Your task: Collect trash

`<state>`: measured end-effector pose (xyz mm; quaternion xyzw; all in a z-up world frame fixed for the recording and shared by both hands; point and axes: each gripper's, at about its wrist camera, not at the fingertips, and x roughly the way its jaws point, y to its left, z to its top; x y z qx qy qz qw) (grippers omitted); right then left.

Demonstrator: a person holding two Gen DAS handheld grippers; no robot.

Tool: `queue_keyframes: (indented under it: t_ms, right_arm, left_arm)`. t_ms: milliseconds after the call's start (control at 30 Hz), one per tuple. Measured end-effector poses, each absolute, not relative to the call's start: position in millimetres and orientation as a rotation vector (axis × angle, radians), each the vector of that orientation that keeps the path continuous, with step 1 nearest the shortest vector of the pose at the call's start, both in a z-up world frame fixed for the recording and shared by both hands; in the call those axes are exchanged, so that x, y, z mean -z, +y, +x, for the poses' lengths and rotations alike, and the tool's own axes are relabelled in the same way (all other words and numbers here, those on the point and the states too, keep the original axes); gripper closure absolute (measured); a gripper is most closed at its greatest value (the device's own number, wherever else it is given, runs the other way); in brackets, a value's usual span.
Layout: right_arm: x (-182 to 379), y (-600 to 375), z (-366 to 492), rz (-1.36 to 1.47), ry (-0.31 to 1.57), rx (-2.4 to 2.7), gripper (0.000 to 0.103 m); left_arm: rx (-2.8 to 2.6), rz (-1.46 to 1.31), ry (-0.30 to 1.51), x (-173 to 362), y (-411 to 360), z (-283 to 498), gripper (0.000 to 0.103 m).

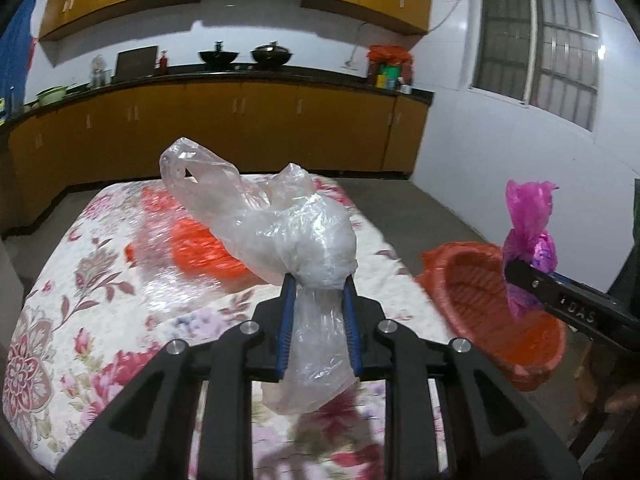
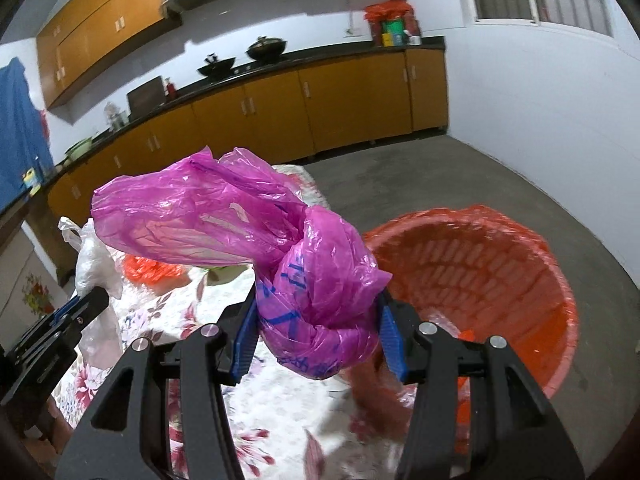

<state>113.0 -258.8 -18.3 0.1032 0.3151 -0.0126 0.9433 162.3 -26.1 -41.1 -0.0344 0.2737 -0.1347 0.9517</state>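
Note:
My left gripper [image 1: 318, 286] is shut on a crumpled clear plastic bag [image 1: 280, 232] and holds it above the floral table [image 1: 80, 280]. My right gripper [image 2: 318, 316] is shut on a knotted magenta plastic bag [image 2: 240, 216] beside the rim of the orange trash basket [image 2: 500, 248]. In the left wrist view the right gripper [image 1: 516, 270] holds the magenta bag [image 1: 528, 216] over the basket [image 1: 472, 280]. In the right wrist view the left gripper [image 2: 100, 294] and its clear bag [image 2: 94, 260] show at the left.
An orange plastic bag [image 1: 208, 248] lies on the table under clear film; it also shows in the right wrist view [image 2: 148, 268]. The basket stands off the table's right edge on the concrete floor [image 2: 440, 176]. Yellow kitchen cabinets [image 1: 240, 128] run along the far wall.

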Motion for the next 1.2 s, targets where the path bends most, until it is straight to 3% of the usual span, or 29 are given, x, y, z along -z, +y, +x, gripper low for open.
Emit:
queue_keyframes:
  t_ms: [1200]
  right_arm:
    - [6, -355, 76, 0.346, 0.549, 0.262, 0.05]
  left_arm:
    - [0.662, 0.006, 0.5, 24, -169, 159, 0.08]
